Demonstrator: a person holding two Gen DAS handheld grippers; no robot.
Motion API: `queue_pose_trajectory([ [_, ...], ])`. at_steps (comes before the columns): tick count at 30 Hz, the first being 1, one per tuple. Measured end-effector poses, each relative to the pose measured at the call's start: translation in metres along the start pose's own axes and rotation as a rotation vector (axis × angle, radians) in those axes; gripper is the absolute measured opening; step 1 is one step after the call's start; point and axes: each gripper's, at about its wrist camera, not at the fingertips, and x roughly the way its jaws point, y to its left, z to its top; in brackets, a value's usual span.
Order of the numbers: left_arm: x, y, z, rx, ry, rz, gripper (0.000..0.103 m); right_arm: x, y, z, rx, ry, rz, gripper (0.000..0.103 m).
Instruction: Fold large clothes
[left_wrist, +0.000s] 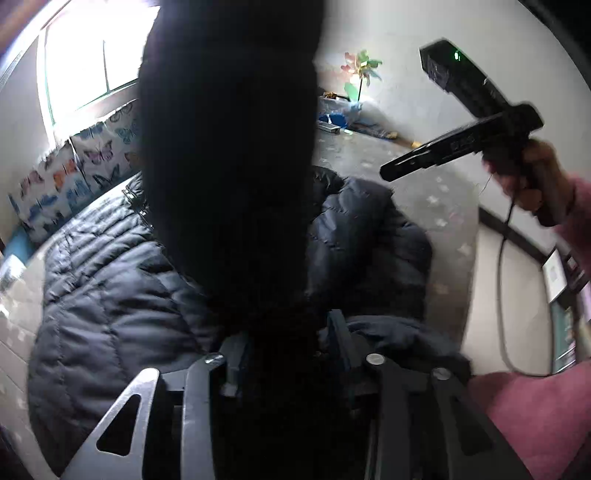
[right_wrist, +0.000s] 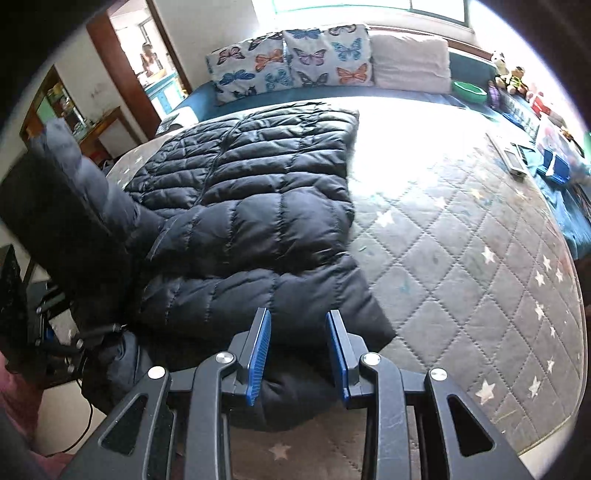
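Note:
A dark navy quilted puffer jacket (right_wrist: 258, 192) lies spread on the bed, its near sleeve folded across the body. Its other sleeve (right_wrist: 74, 177) stands raised at the jacket's left side. In the left wrist view this sleeve (left_wrist: 229, 147) fills the middle, close to the lens, and runs down between the fingers of my left gripper (left_wrist: 288, 332). Those fingers stand apart, and parts of their pads show beside the cloth. My right gripper (right_wrist: 297, 350) hovers open over the jacket's near edge, nothing between its blue pads. The right gripper (left_wrist: 388, 171) is also seen held in the air by a hand.
The grey star-quilted mattress (right_wrist: 461, 258) stretches to the right of the jacket. Butterfly pillows (right_wrist: 288, 62) and a folded white blanket (right_wrist: 410, 62) line the head end. A remote (right_wrist: 513, 158), blue items (right_wrist: 554, 170), a green bowl (right_wrist: 469, 90) and toys (right_wrist: 509, 77) sit along the right edge.

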Motion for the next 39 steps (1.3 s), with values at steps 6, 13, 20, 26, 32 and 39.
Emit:
queue_pose_trajectory([
  [6,-0.015,0.013,-0.007,-0.082,-0.027,-0.085,0.049,-0.027,0.005,0.010,-0.025,-0.074,-0.051,0.034],
  [13,-0.095,0.067,0.009,-0.189,-0.166,-0.028,0.061,-0.063,0.019,0.020,-0.099,-0.164,-0.121,0.034],
  [20,-0.107,0.167,0.000,-0.371,-0.145,0.088,0.061,-0.042,0.065,0.025,-0.192,-0.124,0.104,0.037],
  [26,-0.061,0.194,-0.045,-0.465,-0.020,0.081,0.061,0.013,0.081,0.015,-0.262,0.009,0.050,0.037],
  [32,-0.038,0.193,-0.084,-0.517,-0.020,0.052,0.061,0.058,0.054,0.001,-0.170,0.139,0.056,0.036],
  [39,-0.029,0.188,-0.086,-0.503,-0.002,0.099,0.061,0.075,0.054,0.001,-0.160,0.155,0.035,0.036],
])
